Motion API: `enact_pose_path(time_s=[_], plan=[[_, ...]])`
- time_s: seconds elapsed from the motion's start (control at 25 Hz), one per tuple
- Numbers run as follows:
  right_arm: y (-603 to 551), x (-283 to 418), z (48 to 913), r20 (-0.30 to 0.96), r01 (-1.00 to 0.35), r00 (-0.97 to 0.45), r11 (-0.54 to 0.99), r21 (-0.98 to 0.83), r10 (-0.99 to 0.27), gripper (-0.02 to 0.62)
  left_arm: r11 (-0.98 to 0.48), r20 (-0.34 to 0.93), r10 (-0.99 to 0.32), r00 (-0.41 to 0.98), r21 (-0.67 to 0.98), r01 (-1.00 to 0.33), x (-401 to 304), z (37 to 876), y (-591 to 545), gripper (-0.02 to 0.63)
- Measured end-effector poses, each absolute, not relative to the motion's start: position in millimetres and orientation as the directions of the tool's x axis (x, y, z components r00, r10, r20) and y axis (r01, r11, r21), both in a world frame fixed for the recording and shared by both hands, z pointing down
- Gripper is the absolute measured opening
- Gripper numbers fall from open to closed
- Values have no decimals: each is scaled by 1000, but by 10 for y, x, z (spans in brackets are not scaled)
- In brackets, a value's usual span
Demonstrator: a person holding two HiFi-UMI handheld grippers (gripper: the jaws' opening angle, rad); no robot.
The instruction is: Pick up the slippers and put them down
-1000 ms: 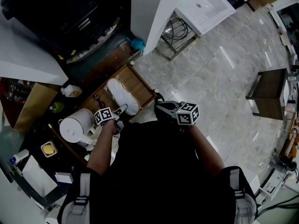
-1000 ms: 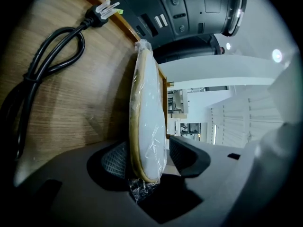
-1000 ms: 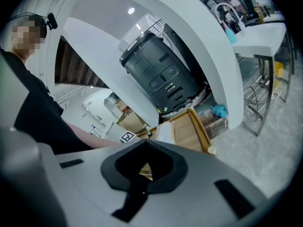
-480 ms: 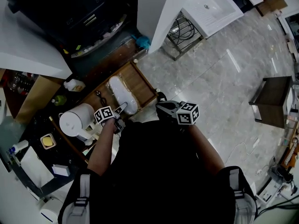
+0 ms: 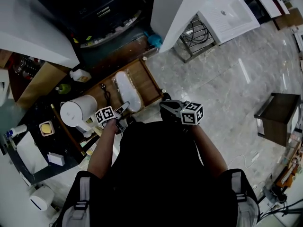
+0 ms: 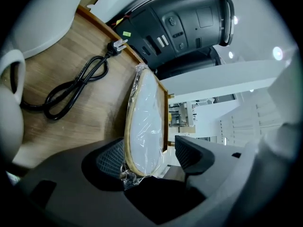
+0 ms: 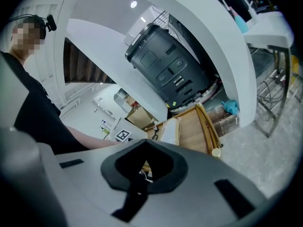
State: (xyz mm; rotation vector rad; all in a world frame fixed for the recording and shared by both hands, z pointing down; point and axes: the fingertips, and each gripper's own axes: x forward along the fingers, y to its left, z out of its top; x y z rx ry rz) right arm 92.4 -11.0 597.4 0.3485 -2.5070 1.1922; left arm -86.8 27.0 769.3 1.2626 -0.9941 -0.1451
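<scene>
A pair of white slippers (image 5: 128, 90) wrapped in clear plastic lies in a wooden tray (image 5: 149, 82) on the floor. My left gripper (image 5: 124, 109) is at their near end. In the left gripper view the slippers (image 6: 147, 122) stand on edge with their near tip between the wide-apart jaws of the left gripper (image 6: 149, 152), close to the left pad (image 6: 111, 157), and neither pad presses on them. My right gripper (image 5: 165, 109) hovers to the right of the tray, shut and empty (image 7: 141, 174). In its view the slippers (image 7: 169, 131) lie in the tray (image 7: 203, 122).
A white kettle (image 5: 75, 112) and a black power cord (image 5: 105, 91) sit left of the slippers. A black appliance (image 5: 94, 8) stands beyond the tray under a white counter. A wire rack (image 5: 199, 37) and a dark stool (image 5: 277, 117) stand on the tiled floor.
The head view has shifted, so the tray now sits higher in the picture. My left gripper has drawn back a little from the slippers, which stay in the tray. The right gripper holds still.
</scene>
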Motion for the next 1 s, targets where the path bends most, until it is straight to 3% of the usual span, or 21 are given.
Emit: enact_pose_path(time_s=[0.16,0.44,0.56,0.8,1.0], plan=[[-118,908,5987,399,-339,-916,625,-703,-48,6,333,519,-614,595,853,-402,-829,7601,306,331],[-121,879,6000,394,-306,-919,640,-705,-6,6,279,450,-667,593,890,-362,-730,7385,311,254],[-143,846,5994,394,-290,-919,651,-701,14,6,246,411,-691,594,907,-342,-679,7279,285,207],[-171,764,5975,392,-257,-918,668,-698,56,6,186,311,-765,563,945,-269,-648,7034,220,46],[-203,678,5972,390,-227,-916,684,-693,91,6,122,232,-799,555,966,-228,-622,6852,165,18]])
